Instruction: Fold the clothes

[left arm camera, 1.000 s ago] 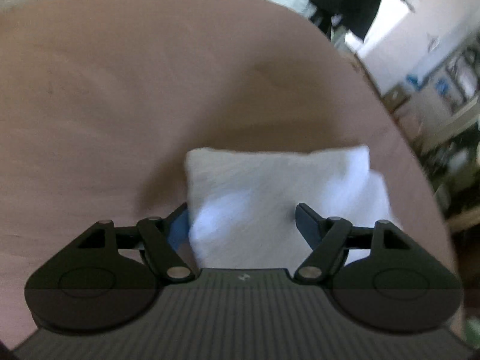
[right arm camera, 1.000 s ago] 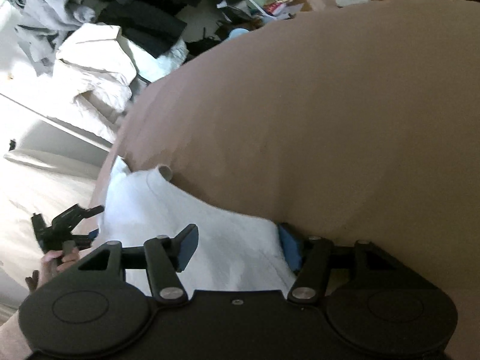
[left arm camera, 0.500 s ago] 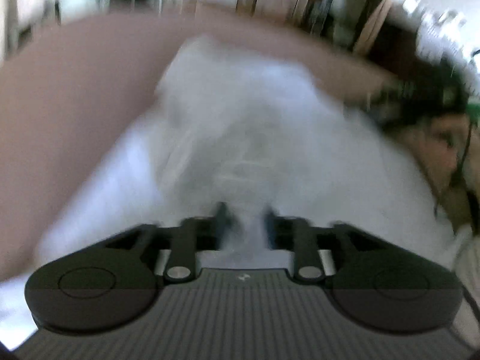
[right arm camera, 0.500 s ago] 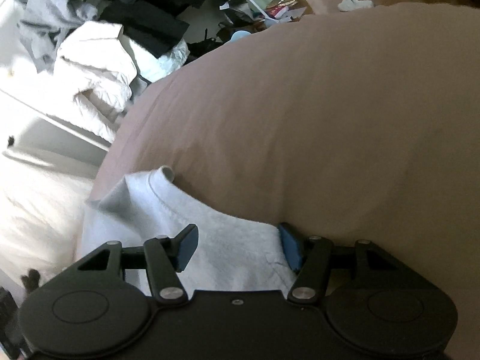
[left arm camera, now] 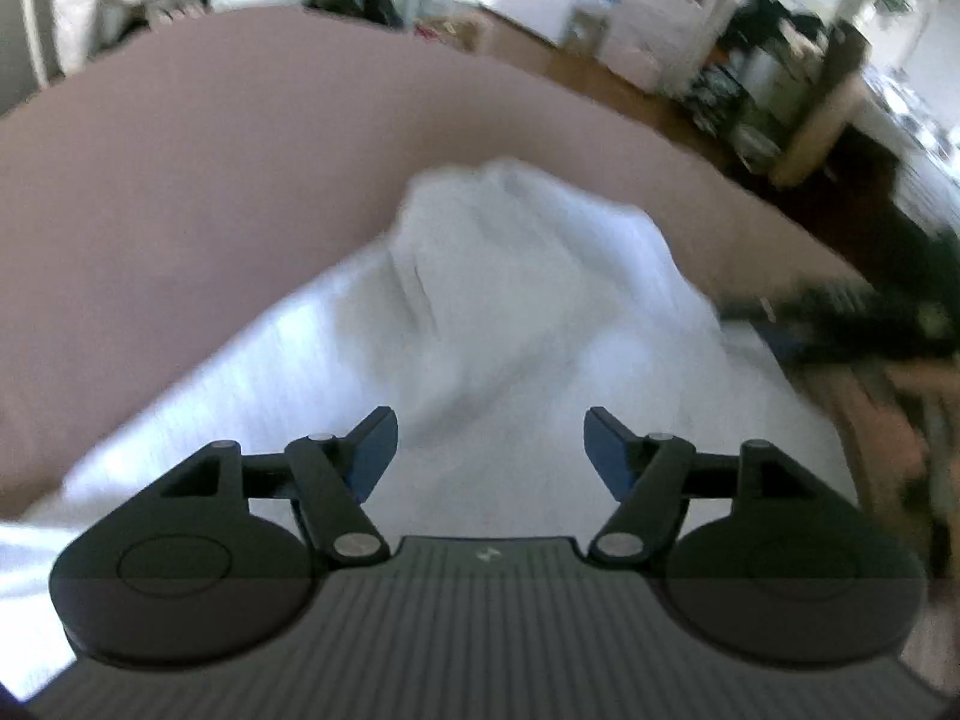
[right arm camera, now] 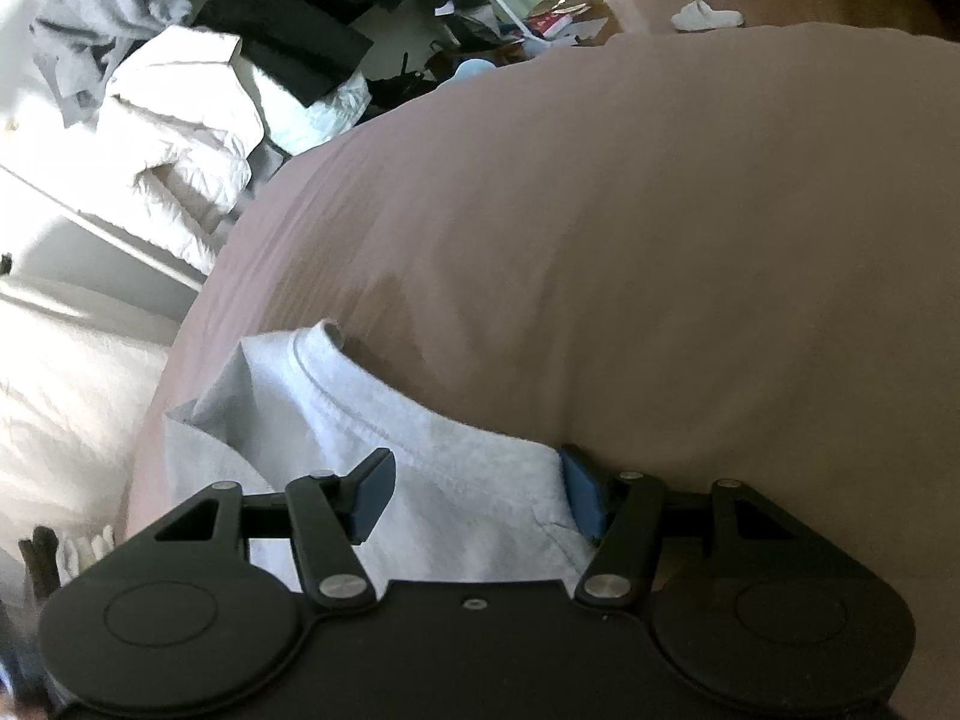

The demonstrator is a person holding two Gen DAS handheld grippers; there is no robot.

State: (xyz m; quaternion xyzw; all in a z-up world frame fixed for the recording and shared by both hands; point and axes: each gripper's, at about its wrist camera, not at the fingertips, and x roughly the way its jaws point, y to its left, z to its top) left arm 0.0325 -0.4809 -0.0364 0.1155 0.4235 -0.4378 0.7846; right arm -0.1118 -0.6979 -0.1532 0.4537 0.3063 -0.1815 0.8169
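On the left, the left gripper (left arm camera: pixel 491 447) hangs tilted down over a white shirt (left arm camera: pixel 528 300). Its jaws have just been opening and now stand wide apart, the blue pads (left arm camera: pixel 375 450) clear of the cloth, which lies below and between them without being pinched. The left wrist view is blurred, but the shirt shows as a rumpled heap whose far end rises into a soft peak, with flatter cloth spreading toward the gripper. It lies on a brown bedsheet (left arm camera: pixel 180 180) that fills the left and far side of that view. Past the bed's far edge are a wooden floor and cluttered shelves, too smeared to make out.

Further right, the right gripper (right arm camera: pixel 477 495) sits low at the shirt's (right arm camera: pixel 432 480) collar end. Its jaws are also held well apart. The left pad (right arm camera: pixel 372 495) hovers over the fabric, and the right pad (right arm camera: pixel 582 498) sits right at the shirt's edge where it meets the bedsheet (right arm camera: pixel 660 240). Whether that pad touches the cloth I cannot tell, and nothing is gripped. The ribbed neckline curves away toward the bed's left edge, near which the shirt lies. Beyond that edge are piled clothes (right arm camera: pixel 180 108), white, grey and black, and a lone white sock (right arm camera: pixel 705 17) on the floor past the far edge.
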